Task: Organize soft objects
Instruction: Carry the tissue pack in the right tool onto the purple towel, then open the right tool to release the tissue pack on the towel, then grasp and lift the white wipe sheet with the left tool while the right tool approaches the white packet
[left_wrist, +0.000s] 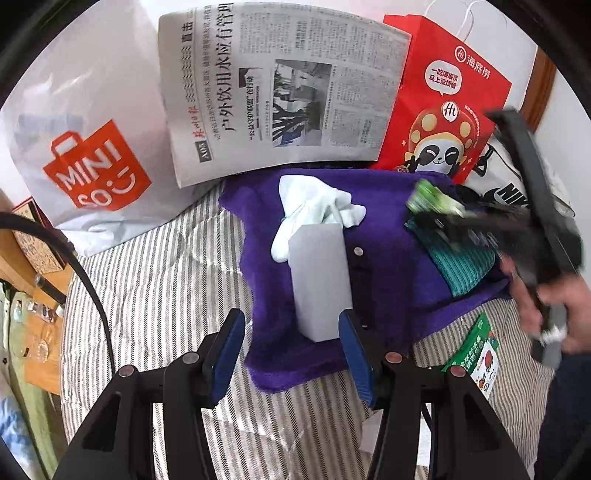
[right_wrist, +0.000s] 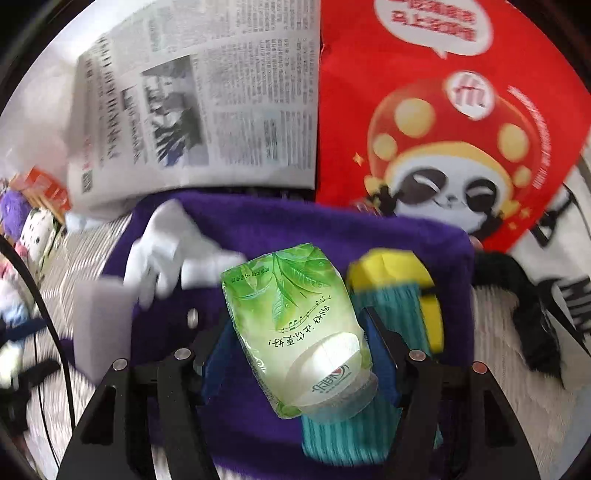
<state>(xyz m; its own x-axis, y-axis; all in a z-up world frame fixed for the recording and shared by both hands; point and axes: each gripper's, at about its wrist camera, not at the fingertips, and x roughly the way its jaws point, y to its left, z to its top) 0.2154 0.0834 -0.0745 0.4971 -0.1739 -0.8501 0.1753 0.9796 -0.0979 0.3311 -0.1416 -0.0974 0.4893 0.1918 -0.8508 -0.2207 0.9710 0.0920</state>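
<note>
The right gripper (right_wrist: 295, 354) has the green tissue pack (right_wrist: 295, 325) clamped between its blue pads, carried above the purple towel (right_wrist: 332, 229) at frame centre. Just right of the pack lies the teal cloth (right_wrist: 391, 299) with a yellow sponge (right_wrist: 391, 266) beneath it. In the left wrist view the left gripper (left_wrist: 291, 350) stands released, nothing pressed between its pads, with the white foam block (left_wrist: 319, 280) upright on the towel just beyond them and a white glove (left_wrist: 314, 206) behind it. My read: set the pack down on bare purple, between glove and teal cloth, lower it flat, then let go gently so it doesn't tip. The striped bed (left_wrist: 166, 280) surrounds the towel.
</note>
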